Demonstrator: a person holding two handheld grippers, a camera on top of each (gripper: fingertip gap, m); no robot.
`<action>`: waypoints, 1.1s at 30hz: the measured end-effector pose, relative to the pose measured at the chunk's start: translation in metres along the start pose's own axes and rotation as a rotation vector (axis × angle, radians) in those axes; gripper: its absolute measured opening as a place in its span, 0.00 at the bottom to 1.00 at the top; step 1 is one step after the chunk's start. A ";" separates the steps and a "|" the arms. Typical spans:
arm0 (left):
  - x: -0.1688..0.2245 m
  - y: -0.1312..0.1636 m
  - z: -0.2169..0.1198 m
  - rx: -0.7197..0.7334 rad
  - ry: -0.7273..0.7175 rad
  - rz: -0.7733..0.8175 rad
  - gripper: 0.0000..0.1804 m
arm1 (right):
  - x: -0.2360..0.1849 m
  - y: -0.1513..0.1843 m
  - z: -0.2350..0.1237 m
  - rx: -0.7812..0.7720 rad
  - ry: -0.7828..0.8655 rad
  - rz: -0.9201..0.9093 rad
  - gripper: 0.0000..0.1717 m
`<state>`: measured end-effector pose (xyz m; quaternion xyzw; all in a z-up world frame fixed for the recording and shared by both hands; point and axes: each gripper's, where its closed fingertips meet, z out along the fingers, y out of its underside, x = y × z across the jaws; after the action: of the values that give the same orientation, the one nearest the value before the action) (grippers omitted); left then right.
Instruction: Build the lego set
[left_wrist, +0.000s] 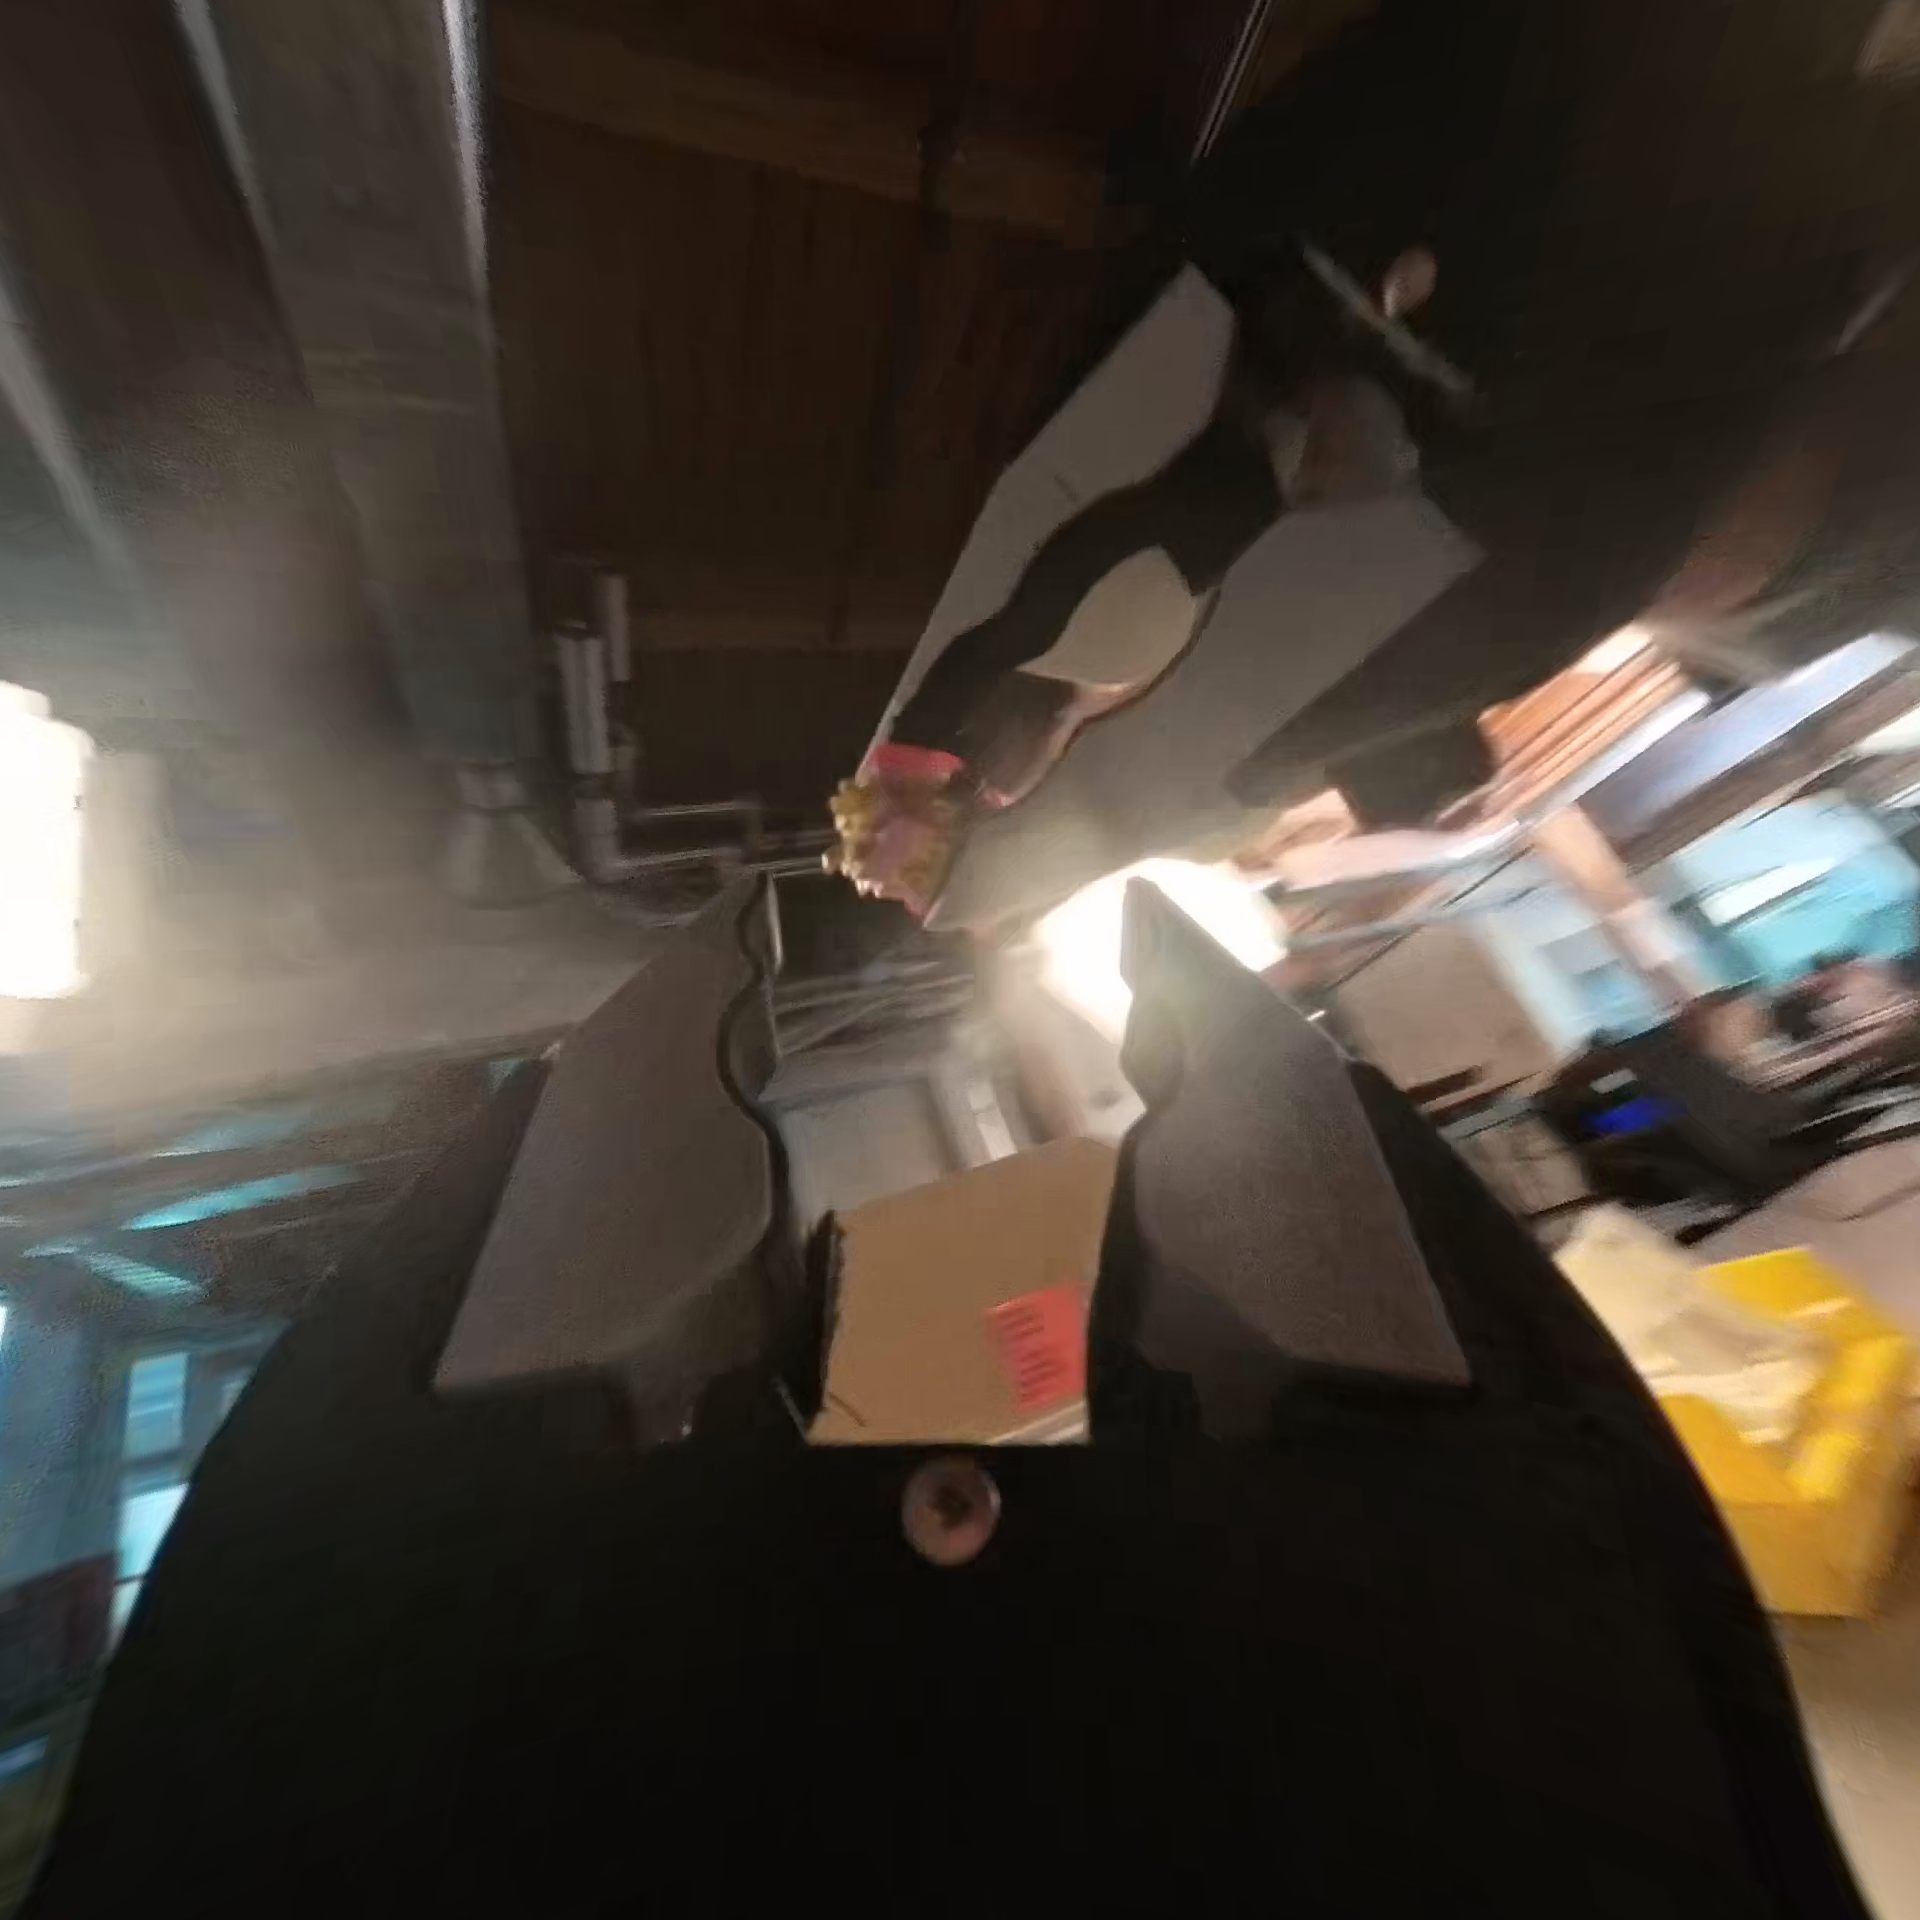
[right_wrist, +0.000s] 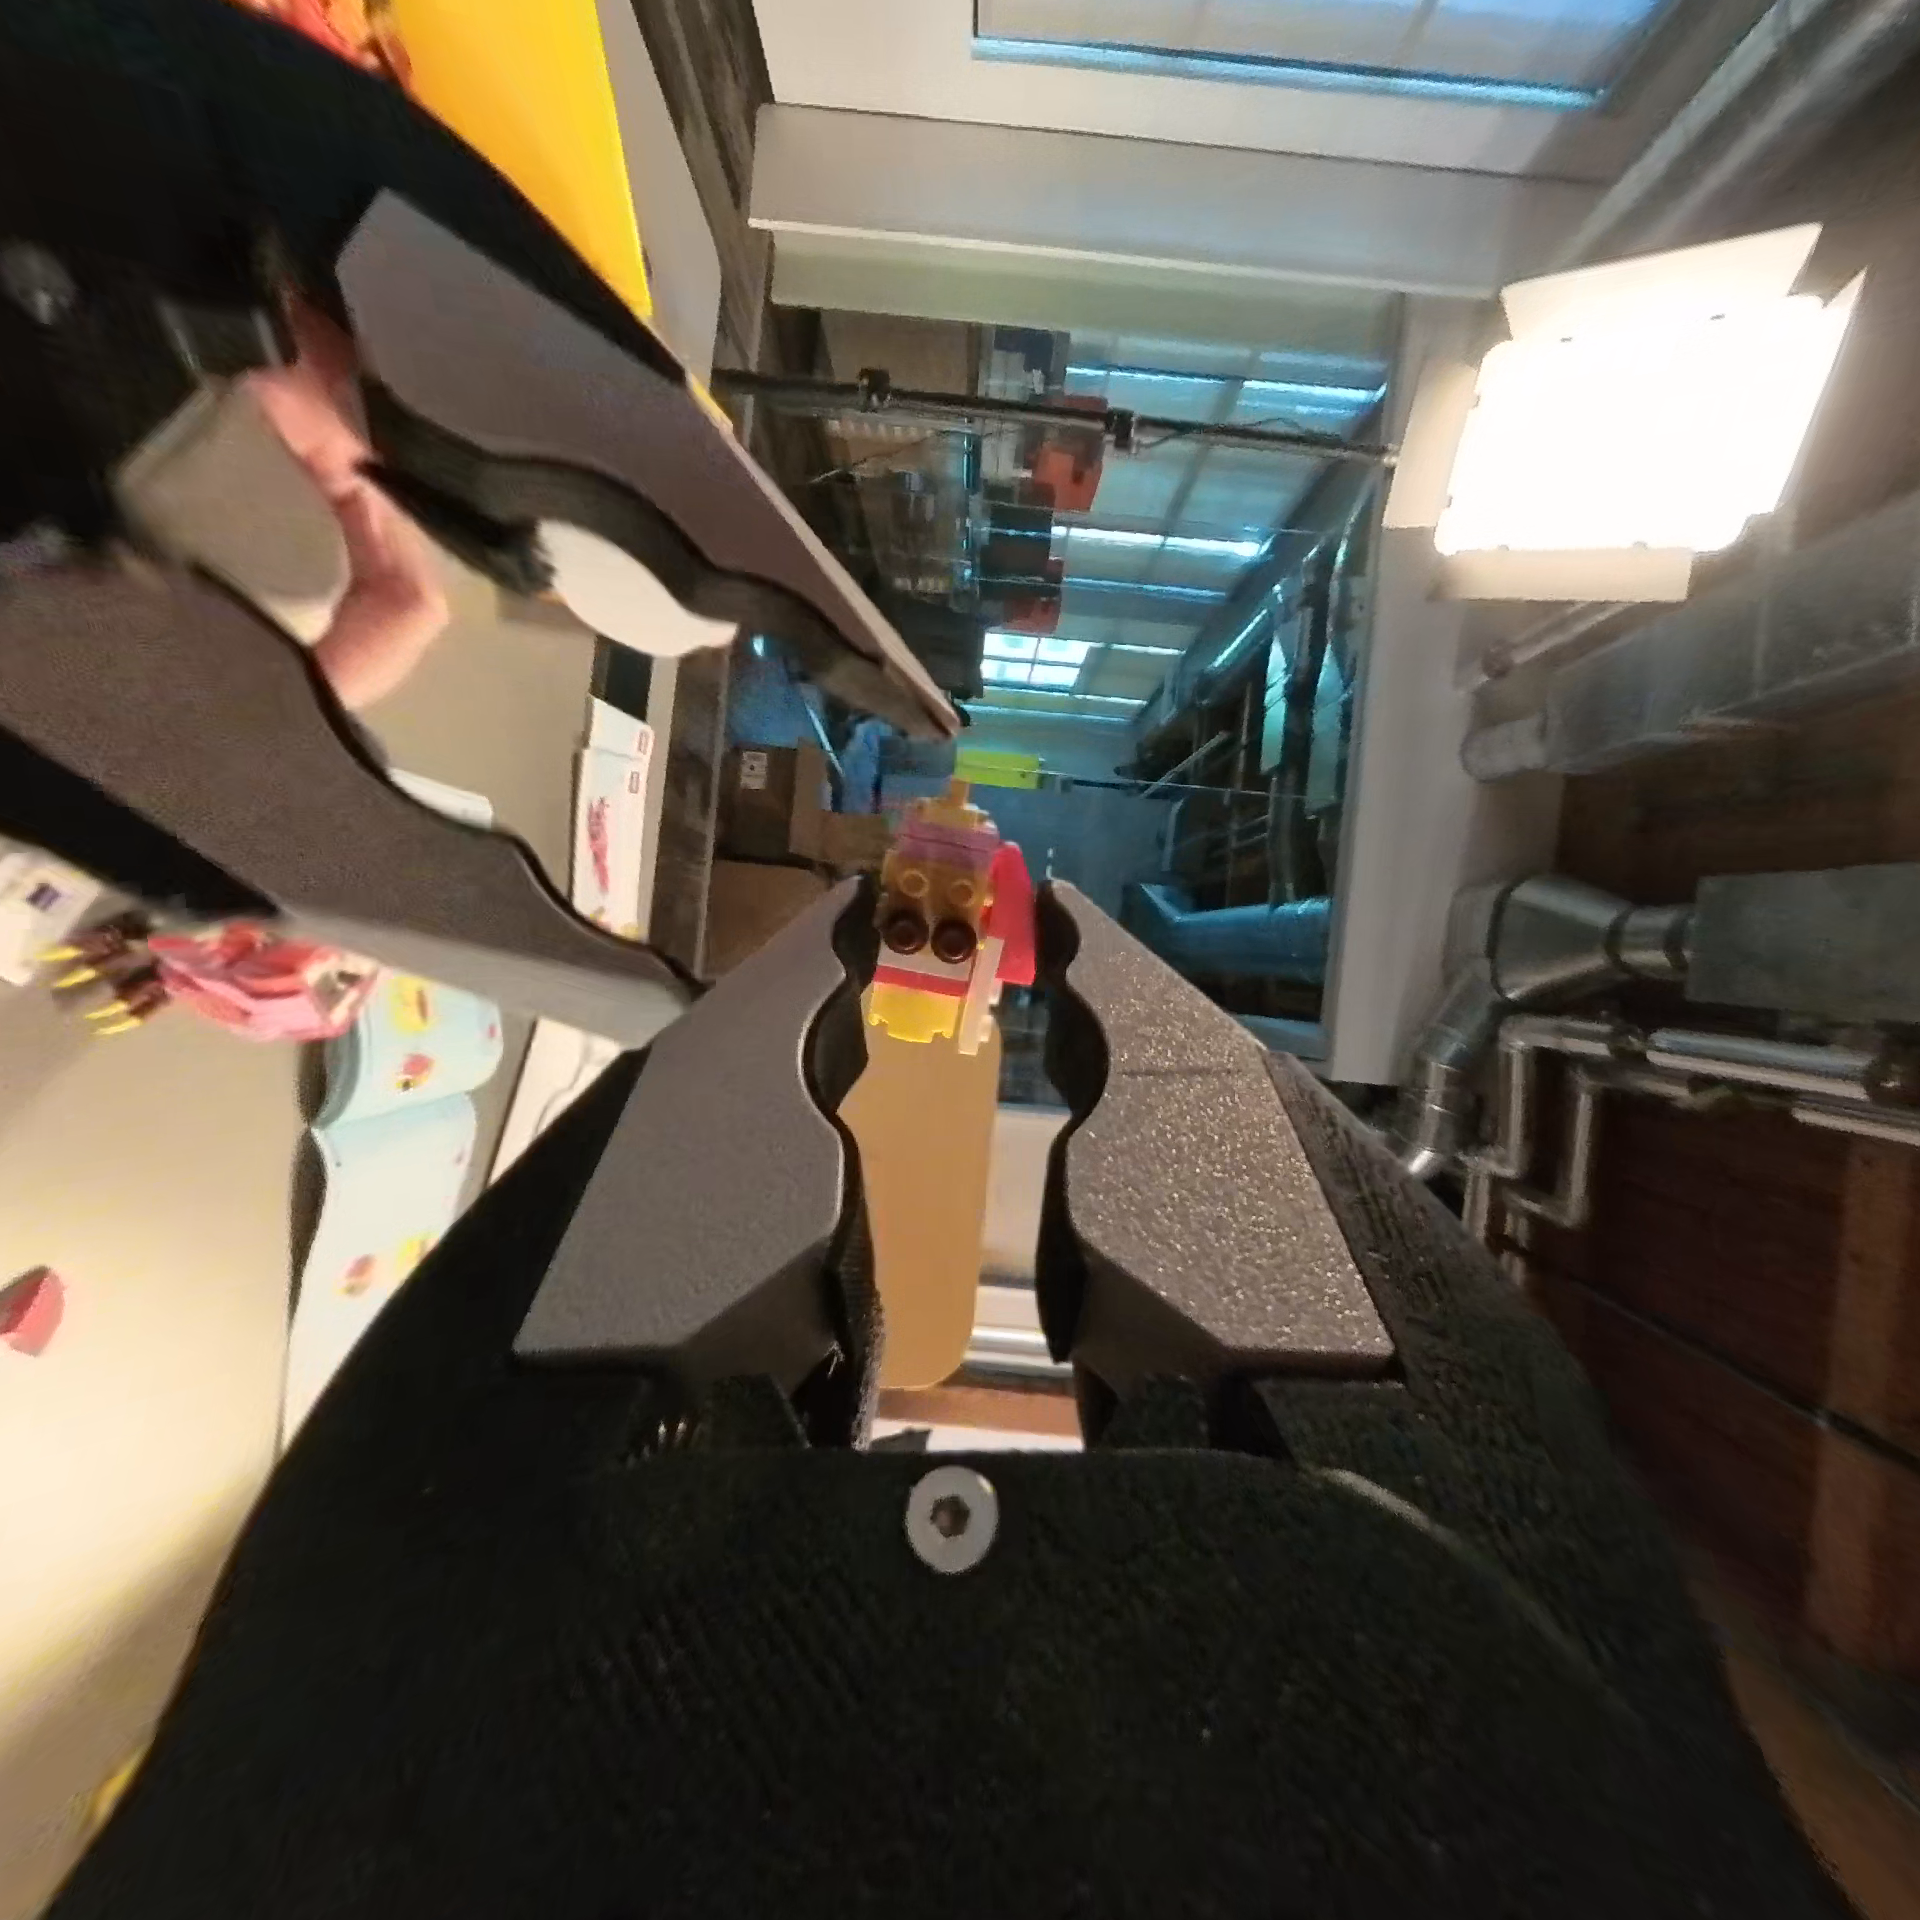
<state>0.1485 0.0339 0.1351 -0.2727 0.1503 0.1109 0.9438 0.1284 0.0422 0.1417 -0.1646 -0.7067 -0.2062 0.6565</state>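
The left wrist view is smeared by motion blur; only the fingers (left_wrist: 623, 1122) look fairly sharp. A white glare (left_wrist: 1091, 956) burns between their tips, and a blown-out window (left_wrist: 36, 842) sits far to their left. Above them it is dim and brown. The right wrist view is crisp and brighter: a glowing panel (right_wrist: 1621, 416) up to the right of the fingers (right_wrist: 1195, 1143), skylights (right_wrist: 1278, 52) beyond. Straight lines bow toward the edges.

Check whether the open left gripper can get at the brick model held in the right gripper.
Probably yes. The left gripper stands open with nothing between its fingers, just beside the brick model. The model's far end sticks out past the right gripper, and nothing lies between them.
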 end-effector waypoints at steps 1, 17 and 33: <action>0.002 -0.004 -0.005 0.038 0.050 -0.105 0.36 | 0.000 0.003 -0.002 0.007 0.006 -0.012 0.17; 0.019 -0.002 0.003 -0.211 0.450 -0.815 0.23 | -0.017 0.008 -0.023 0.113 0.005 -0.132 0.17; 0.024 0.000 0.004 -0.276 0.427 -0.698 0.14 | -0.016 0.016 -0.022 0.045 0.052 -0.203 0.17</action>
<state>0.1717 0.0385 0.1299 -0.4478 0.2247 -0.2548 0.8271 0.1567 0.0456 0.1281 -0.0718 -0.7071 -0.2599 0.6537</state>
